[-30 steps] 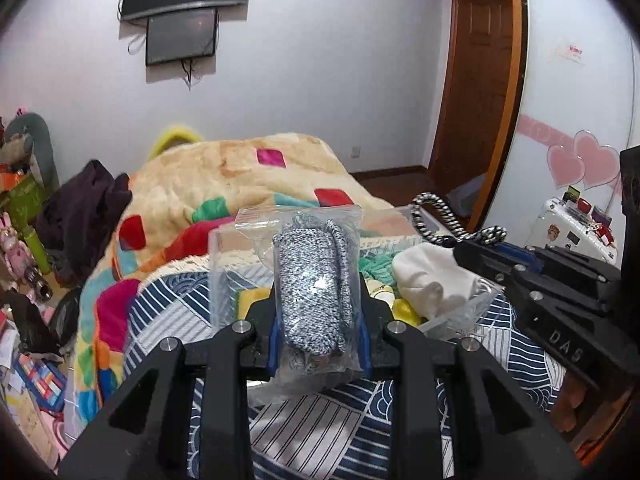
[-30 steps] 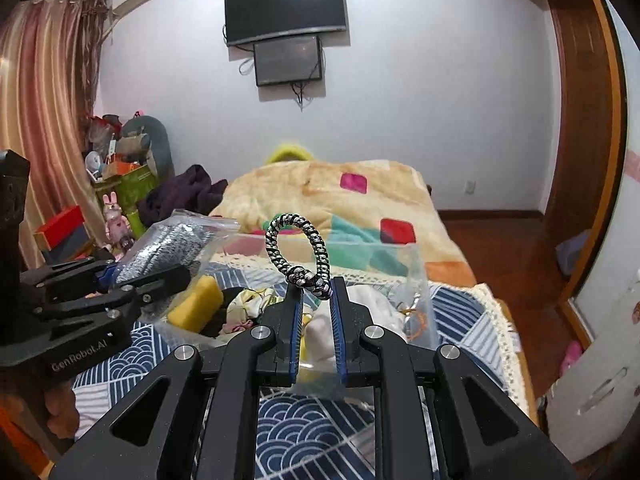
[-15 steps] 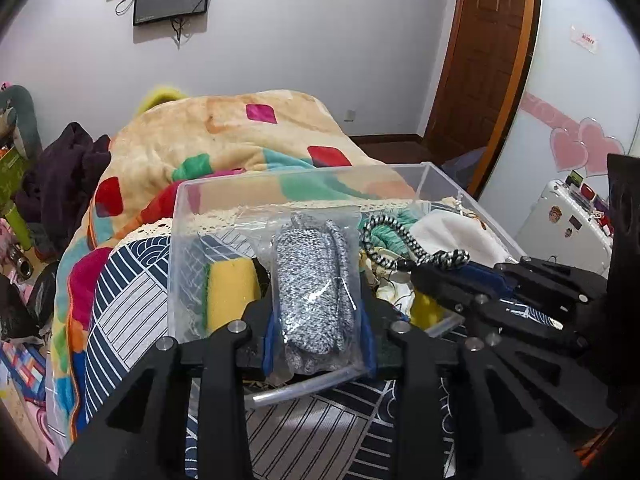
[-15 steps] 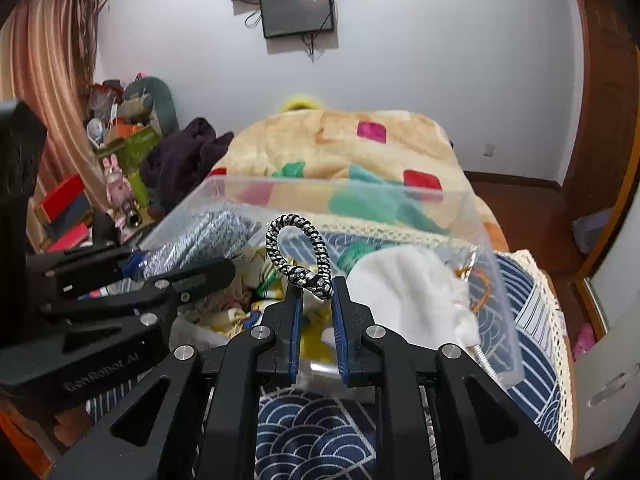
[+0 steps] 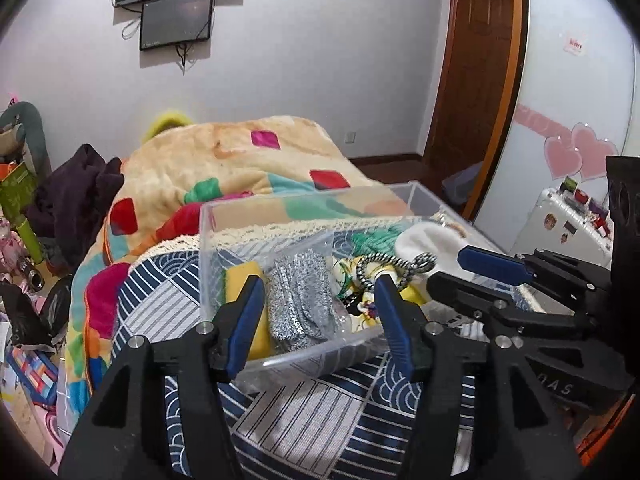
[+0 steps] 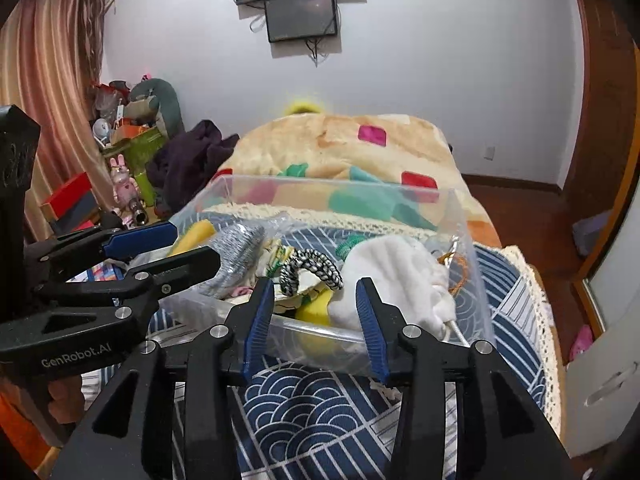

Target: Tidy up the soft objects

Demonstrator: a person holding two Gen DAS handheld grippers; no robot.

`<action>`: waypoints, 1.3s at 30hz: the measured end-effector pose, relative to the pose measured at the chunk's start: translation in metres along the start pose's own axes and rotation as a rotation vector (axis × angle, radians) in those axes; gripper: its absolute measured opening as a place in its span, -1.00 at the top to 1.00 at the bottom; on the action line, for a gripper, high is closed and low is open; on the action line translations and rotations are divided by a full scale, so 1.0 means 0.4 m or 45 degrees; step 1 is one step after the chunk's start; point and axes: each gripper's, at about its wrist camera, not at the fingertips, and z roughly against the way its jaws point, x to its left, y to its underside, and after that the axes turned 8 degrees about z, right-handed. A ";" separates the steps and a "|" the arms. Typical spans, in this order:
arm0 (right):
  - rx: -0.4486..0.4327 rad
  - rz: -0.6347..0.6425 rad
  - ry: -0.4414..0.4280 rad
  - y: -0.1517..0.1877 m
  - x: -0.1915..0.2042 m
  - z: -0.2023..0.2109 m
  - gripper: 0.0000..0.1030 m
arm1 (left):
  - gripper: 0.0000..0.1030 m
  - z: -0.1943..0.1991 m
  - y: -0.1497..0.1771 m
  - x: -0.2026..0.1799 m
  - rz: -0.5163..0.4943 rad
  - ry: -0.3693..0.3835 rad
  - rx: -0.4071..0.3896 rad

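Observation:
A clear plastic bin (image 5: 296, 358) (image 6: 474, 280) stands on the blue patterned cloth. Inside it lie a bagged grey speckled cloth (image 5: 300, 300) (image 6: 236, 246), a black-and-white braided hair tie (image 5: 394, 262) (image 6: 310, 268), a yellow sponge (image 5: 246, 274) (image 6: 192, 236), a white cloth (image 5: 430, 240) (image 6: 392, 276) and a green item (image 5: 374, 236). My left gripper (image 5: 320, 300) is open and empty just before the bin's near wall. My right gripper (image 6: 316, 300) is open and empty over the bin's near edge.
The blue patterned cloth (image 6: 316, 404) covers the bed end, with a colourful blanket (image 5: 240, 160) behind. Clutter and toys (image 6: 124, 152) stand at the left. A white cabinet (image 5: 568, 224) and a wooden door (image 5: 476, 60) are at the right.
Both grippers opened. The bagged grey cloth dropped from the left one and the hair tie from the right one into the bin.

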 end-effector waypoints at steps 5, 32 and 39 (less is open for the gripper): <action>-0.109 0.007 0.018 -0.026 0.004 0.078 0.24 | -0.10 0.096 -0.014 -0.013 0.011 0.010 -0.116; -0.539 0.010 0.095 -0.062 0.053 0.359 -0.63 | -0.92 0.430 0.001 -0.076 -0.020 0.054 -0.474; -0.565 0.000 0.118 -0.037 0.057 0.366 -0.98 | -0.97 0.436 0.013 -0.077 -0.026 0.032 -0.487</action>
